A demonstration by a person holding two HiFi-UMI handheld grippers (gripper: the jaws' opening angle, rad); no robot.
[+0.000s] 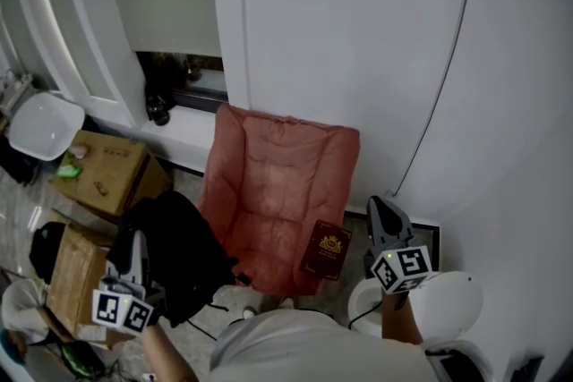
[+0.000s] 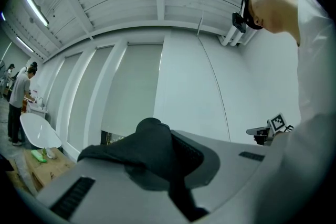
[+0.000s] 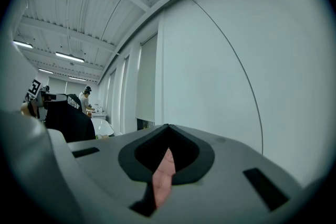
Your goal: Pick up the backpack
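Head view, surroundings: a pink folding chair (image 1: 269,183) sits at frame centre against a white wall (image 1: 358,31), with a thin dark cable (image 1: 448,76) curving down the wall at 2 o'clock. A dark red booklet (image 1: 326,250) with a gold emblem leans at 5 o'clock on the chair seat. There is one cardboard box (image 1: 103,170) at 9 o'clock and a second box (image 1: 73,268) at 8 o'clock. A white shell chair (image 1: 43,124) stands at the far 9 o'clock edge and a white round stool (image 1: 457,304) at 4 o'clock. The backpack (image 1: 179,250) is at 7 o'clock, between the boxes and the pink chair. Its bulk overlaps the chair's left edge, but contact cannot be resolved. Materials: the chair is quilted, soft, matte fabric. The backpack is limp black cloth, rounded and slumped, and the boxes are plain brown corrugated board. The grippers are grey moulded plastic with black-and-white marker cubes. Pose: the left gripper (image 1: 134,241) is at 7 o'clock and points roughly level. Its jaws are clamped on a fold of the backpack's black fabric, which drapes over the tips in the left gripper view. The right gripper (image 1: 380,205) is at 4 o'clock, just beside the chair's right edge and also level. Its jaw tips meet with nothing gripped, and a sliver of pink shows through the slot behind them.
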